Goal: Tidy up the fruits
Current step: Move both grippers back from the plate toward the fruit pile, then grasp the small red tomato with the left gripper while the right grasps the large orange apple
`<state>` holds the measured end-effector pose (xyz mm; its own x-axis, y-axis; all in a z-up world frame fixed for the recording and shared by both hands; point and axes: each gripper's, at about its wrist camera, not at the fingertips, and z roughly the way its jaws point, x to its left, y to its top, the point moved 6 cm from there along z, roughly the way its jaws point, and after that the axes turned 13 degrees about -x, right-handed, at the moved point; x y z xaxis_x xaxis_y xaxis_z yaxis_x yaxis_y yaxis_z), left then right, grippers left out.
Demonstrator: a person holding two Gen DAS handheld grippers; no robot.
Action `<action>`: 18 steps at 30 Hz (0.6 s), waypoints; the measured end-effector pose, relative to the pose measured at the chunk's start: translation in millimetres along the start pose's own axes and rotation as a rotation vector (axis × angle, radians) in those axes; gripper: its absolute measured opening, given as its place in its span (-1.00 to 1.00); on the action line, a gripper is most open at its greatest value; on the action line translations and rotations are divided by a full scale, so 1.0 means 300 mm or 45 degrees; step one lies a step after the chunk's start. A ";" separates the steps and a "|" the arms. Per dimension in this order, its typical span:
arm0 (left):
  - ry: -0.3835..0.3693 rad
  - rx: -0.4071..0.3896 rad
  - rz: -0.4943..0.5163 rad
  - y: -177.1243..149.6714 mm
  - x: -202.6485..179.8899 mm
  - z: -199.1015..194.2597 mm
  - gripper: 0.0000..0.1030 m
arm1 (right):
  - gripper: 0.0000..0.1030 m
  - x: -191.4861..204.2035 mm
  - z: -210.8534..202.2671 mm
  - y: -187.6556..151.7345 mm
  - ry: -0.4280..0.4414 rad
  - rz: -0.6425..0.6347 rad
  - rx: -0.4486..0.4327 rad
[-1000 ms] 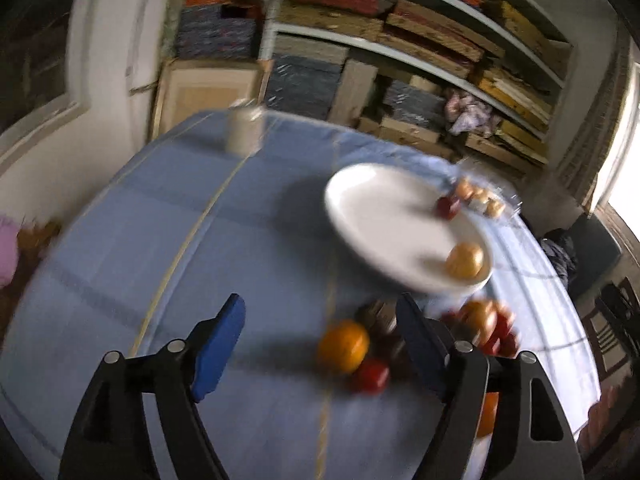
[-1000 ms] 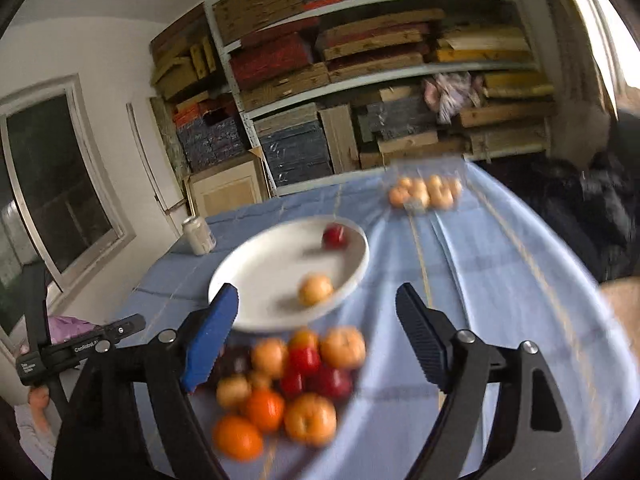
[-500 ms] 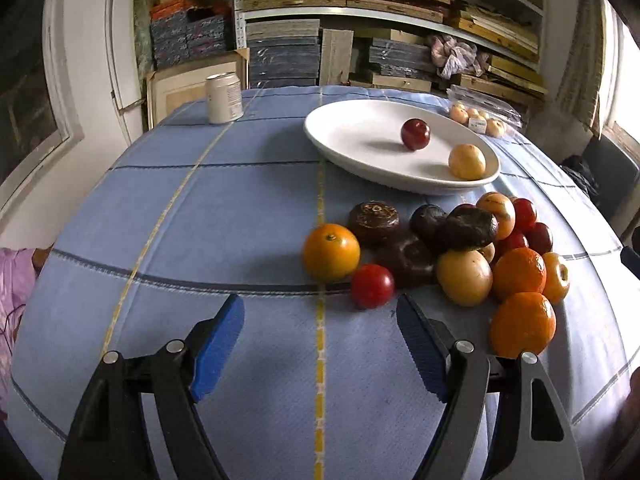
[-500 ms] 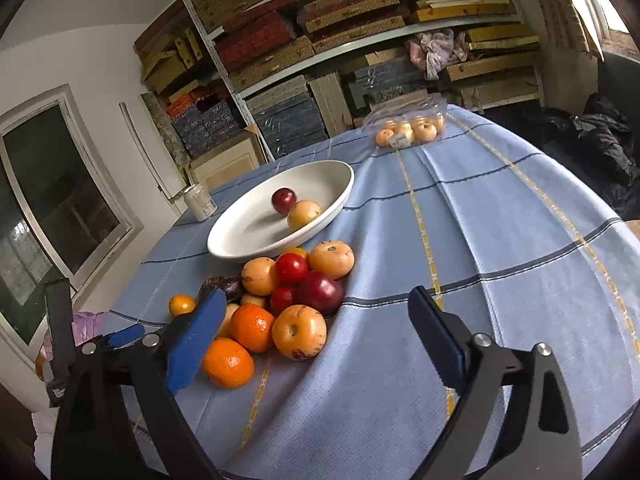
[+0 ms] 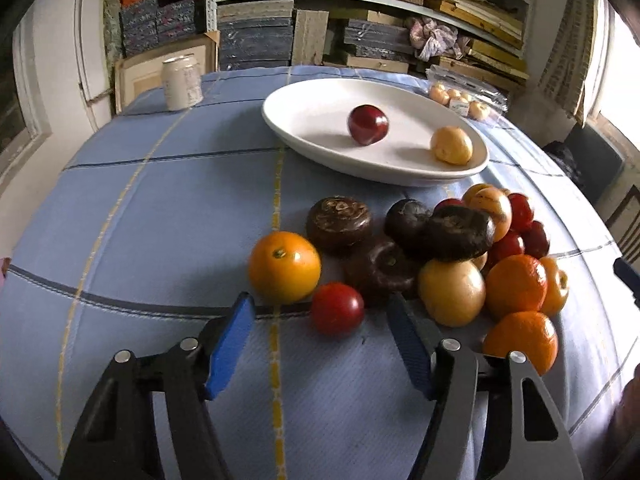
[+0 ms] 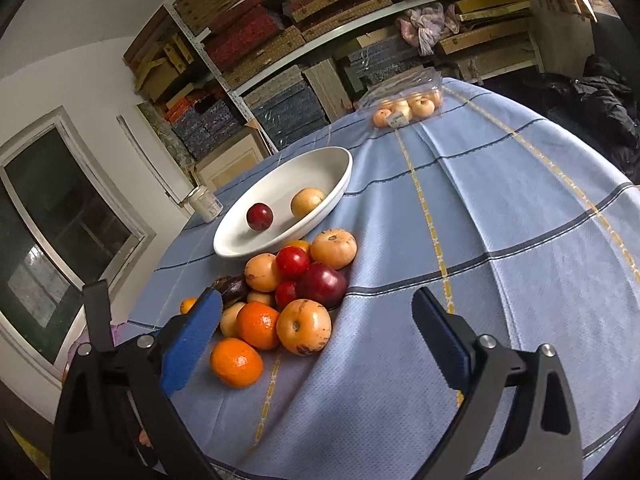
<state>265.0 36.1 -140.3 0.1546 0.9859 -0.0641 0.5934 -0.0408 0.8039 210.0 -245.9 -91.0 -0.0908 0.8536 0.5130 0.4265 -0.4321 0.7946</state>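
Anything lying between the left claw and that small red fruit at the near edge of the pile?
No. In the left wrist view, only bare blue tablecloth separates the open left claw from the small red fruit.

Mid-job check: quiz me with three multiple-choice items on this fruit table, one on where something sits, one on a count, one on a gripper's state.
1. Where does the pale drink can stand?
A. inside the dish
B. on the blue checked tablecloth, beyond the dish's left end in the left wrist view
C. on a shelf

2. How many fruits lie in the white oval dish?
A. none
B. two
C. five

3. What is the state of the left gripper?
A. shut on an orange
B. open, its jaws either side of the small red tomato without pressing it
C. shut and empty

Answers:
1 B, the can rests on the cloth near the table's far edge.
2 B, only a dark red plum and a yellow round fruit are in it.
3 B, cloth shows between each blue pad and the tomato.
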 end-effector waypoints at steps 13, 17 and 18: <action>-0.105 0.016 0.013 -0.006 -0.036 0.012 0.00 | 0.84 0.018 0.005 -0.010 0.015 -0.017 0.015; -0.114 0.025 0.026 -0.014 -0.041 0.014 -0.09 | 0.84 0.019 0.004 -0.009 0.016 -0.016 0.012; -0.116 0.025 0.023 -0.013 -0.040 0.016 -0.09 | 0.84 0.019 0.004 -0.009 0.016 -0.017 0.012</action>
<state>264.6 23.8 -145.5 0.2360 0.9662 -0.1039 0.6050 -0.0624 0.7938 209.4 -239.4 -90.7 -0.1075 0.8556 0.5064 0.4334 -0.4180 0.7984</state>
